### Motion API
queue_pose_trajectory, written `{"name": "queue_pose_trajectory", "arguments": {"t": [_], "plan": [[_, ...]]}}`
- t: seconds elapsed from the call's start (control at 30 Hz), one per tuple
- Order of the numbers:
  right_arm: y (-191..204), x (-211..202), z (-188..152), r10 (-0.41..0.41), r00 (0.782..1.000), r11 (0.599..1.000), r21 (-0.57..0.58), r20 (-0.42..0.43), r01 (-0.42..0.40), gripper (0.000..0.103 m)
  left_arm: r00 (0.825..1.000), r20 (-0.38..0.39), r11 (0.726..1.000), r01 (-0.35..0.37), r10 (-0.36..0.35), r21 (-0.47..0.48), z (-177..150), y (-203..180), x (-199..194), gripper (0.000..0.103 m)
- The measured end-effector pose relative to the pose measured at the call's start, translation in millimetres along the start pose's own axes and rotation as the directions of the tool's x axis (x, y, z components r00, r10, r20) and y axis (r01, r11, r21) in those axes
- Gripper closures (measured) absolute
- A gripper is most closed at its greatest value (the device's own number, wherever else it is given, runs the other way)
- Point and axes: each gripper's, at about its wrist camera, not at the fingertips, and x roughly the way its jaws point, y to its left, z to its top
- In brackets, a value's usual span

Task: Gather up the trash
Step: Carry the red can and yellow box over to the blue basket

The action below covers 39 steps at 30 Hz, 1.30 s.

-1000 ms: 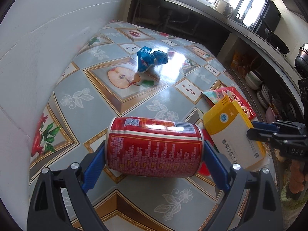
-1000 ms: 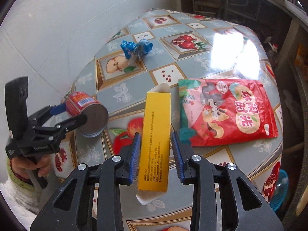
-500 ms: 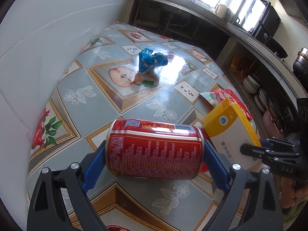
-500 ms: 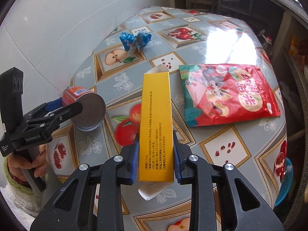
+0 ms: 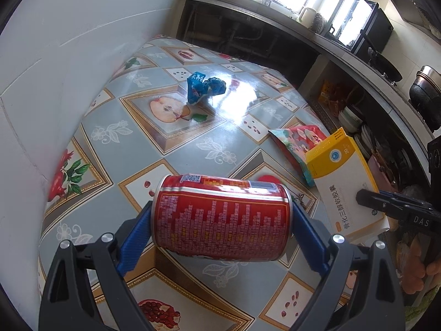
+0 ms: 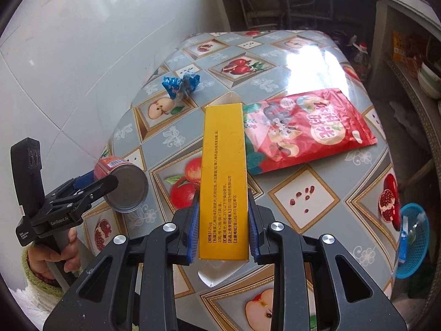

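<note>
Trash is what I am gathering, and two pieces are already off the table. My left gripper is clamped end to end on a red can, which hangs on its side above the near left part of the table, close to the wall-side edge. My right gripper pinches a long yellow carton by its narrow sides, with its far end flap open; it is lifted over the middle of the near edge.

Two pieces are left lying on the patterned cloth. A red snack pouch rests flat toward the right edge, just beyond the carton's far end. A crumpled blue wrapper sits well back, near the wall-side edge toward the far left corner.

I judge the step in hand to be the carry: both claws are full, so neither can pick anything more until it unloads. A blue basket shows below the right near corner of the table, and I take it as the likely bin, though I cannot be sure. The next move calls for swinging each load over that basket and opening only once it is above the rim. The can is held only by its ends, so a tilt could let it slip.
</note>
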Motion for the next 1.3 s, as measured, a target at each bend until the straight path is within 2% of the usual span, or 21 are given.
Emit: {"name": "queue_pose_trajectory", "arguments": {"t": [0.6, 0.93, 1.13, 1.3], "plan": [[-29, -42, -31, 0.023, 0.996, 0.995, 0.091, 0.081, -0.030, 0.076, 0.999, 0.030, 0.997, 0.019, -0.021, 0.081, -5, -42, -35, 0.011], [-82, -87, -64, -0.027, 0.986, 0.979, 0.203, 0.167, -0.008, 0.076, 0.995, 0.011, 0.981, 0.097, -0.100, 0.166, 2, -108, -31, 0.011], [-140, -131, -95, -0.138, 0.964, 0.941, 0.335, 0.228, 0.055, 0.076, 0.981, -0.048, 0.942, 0.194, -0.189, 0.275, 10, -185, -12, 0.011], [-204, -174, -133, -0.299, 0.923, 0.858, 0.491, 0.243, 0.149, 0.076, 0.954, -0.124, 0.878, 0.300, -0.273, 0.374, 16, -268, 15, 0.011]]}}
